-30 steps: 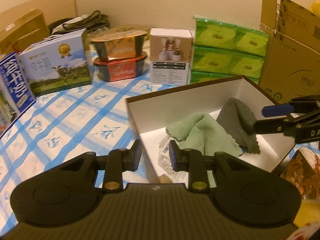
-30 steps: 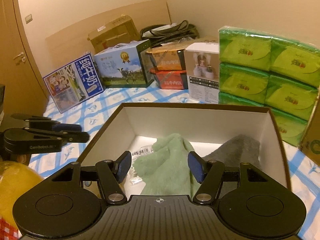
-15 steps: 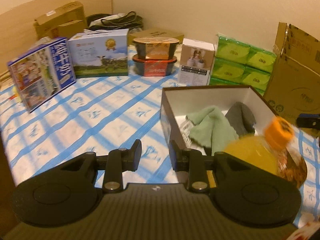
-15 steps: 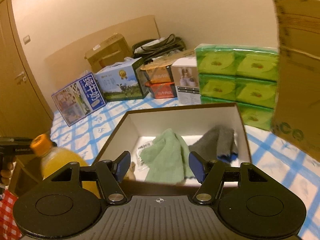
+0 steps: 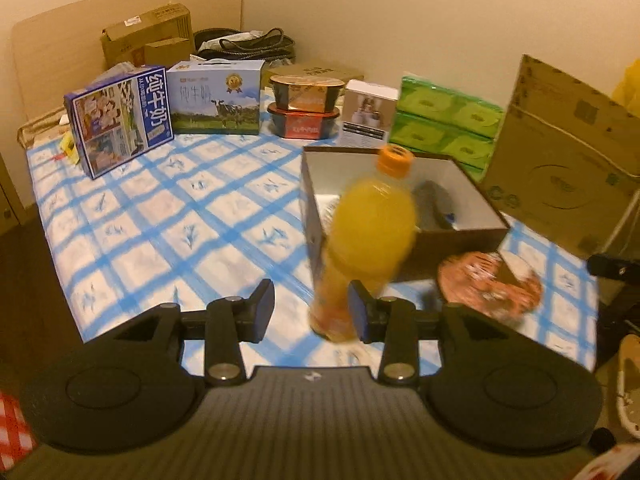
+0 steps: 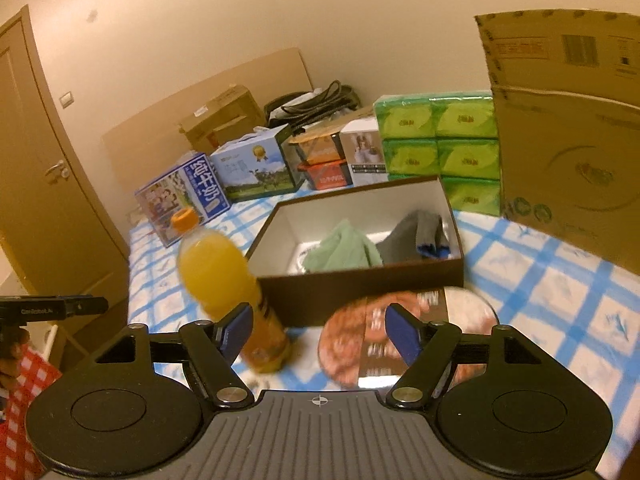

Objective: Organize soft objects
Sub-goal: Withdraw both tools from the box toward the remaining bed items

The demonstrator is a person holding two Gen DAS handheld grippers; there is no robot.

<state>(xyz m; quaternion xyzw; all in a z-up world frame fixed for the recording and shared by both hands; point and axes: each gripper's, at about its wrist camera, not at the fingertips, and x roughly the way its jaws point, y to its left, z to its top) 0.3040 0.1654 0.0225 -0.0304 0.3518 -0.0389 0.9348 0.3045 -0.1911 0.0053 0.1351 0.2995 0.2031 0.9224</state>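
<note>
both the left gripper (image 5: 311, 310) and right gripper (image 6: 316, 330) hang spread and empty before the box (image 6: 360, 286) holding the green cloth (image 6: 344, 250) and grey cloth (image 6: 416, 236), so either could clip the seemingly tilted, blurred juice bottle (image 6: 228, 284) at its front corner.

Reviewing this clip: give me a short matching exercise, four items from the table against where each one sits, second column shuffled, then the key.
Items:
1. green cloth
2. orange juice bottle
3. round noodle cup lid
4. green tissue packs

Places:
A. stacked behind the brown box
B. flat on the tablecloth in front of the box
C. inside the box, beside the grey cloth
D. upright outside the box, at its near left corner

Pairs: 1-C, 2-D, 3-B, 4-A
</note>
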